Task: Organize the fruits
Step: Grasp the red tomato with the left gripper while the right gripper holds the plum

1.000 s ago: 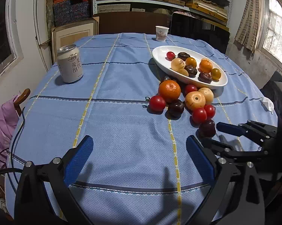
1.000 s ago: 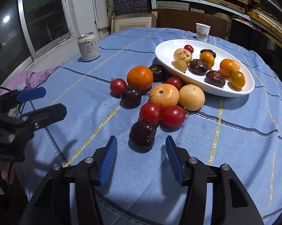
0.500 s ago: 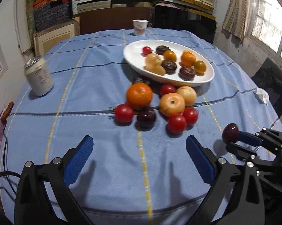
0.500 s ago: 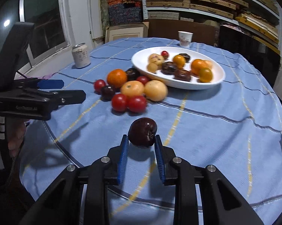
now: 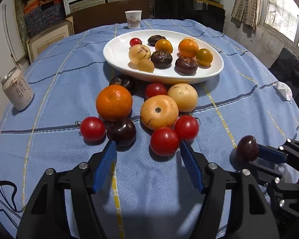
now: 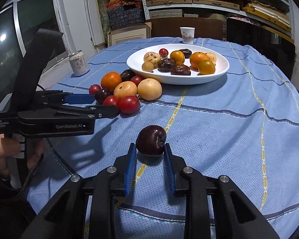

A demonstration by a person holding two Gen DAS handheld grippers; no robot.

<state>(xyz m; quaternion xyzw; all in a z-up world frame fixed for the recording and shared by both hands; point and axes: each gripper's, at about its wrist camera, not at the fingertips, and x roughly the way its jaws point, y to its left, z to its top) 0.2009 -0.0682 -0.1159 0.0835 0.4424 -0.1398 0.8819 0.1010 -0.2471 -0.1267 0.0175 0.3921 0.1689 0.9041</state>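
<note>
The left gripper (image 5: 147, 171) has advanced, fingers apart around a red tomato (image 5: 164, 141), while the right gripper (image 6: 150, 159) holds a dark plum (image 6: 151, 140) clamped at its fingertips above the desk (image 6: 219, 123); nine fruits await the white dish (image 6: 219, 73) beyond.

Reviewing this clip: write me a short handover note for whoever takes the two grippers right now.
Right gripper: shut on a dark purple plum, lifted above the blue checked tablecloth.
Left gripper: open, empty, its fingers on either side of a red cherry tomato at the near edge of the loose fruit.
Done: about nine fruits lie in the white oval dish.
Left: carry the plum to the dish, then move the nine or so loose fruits, including the large orange mandarin.
</note>
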